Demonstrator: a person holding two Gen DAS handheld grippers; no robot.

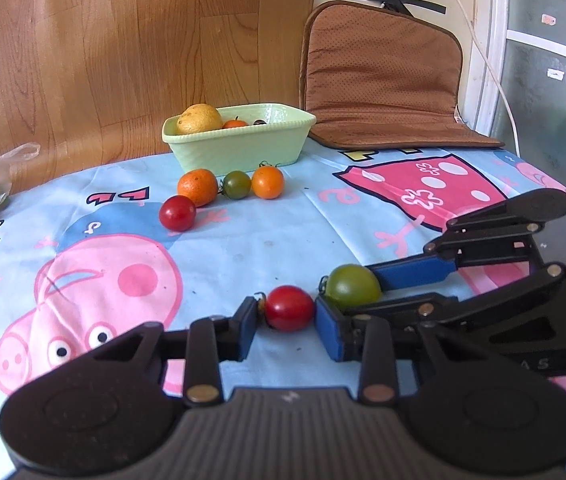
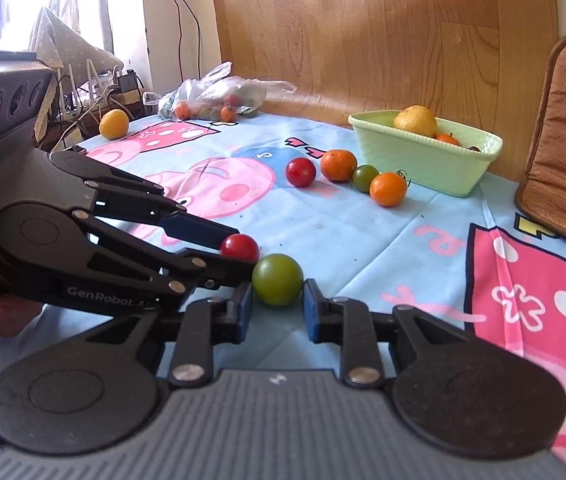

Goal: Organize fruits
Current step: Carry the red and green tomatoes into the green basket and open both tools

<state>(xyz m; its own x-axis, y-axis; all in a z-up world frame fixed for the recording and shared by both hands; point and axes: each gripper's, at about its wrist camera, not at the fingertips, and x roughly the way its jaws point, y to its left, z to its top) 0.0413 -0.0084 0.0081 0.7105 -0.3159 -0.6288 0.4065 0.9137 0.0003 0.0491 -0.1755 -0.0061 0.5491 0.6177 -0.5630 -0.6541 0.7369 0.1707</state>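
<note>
My left gripper (image 1: 287,320) is shut on a red cherry tomato (image 1: 289,308) resting on the tablecloth; that tomato also shows in the right wrist view (image 2: 239,247). My right gripper (image 2: 277,306) is shut on a green tomato (image 2: 278,279), right beside the red one; the green tomato also shows in the left wrist view (image 1: 351,287). A pale green bowl (image 1: 239,146) at the back holds a yellow fruit (image 1: 200,119) and small tomatoes. In front of it lie a red tomato (image 1: 177,213), an orange (image 1: 198,187), a green tomato (image 1: 237,184) and an orange tomato (image 1: 268,182).
A brown cushion (image 1: 379,76) leans against the wall right of the bowl. A plastic bag of tomatoes (image 2: 219,98) and a loose yellow-orange fruit (image 2: 114,124) sit at the table's far left. A wooden panel backs the table. Cables hang at the right.
</note>
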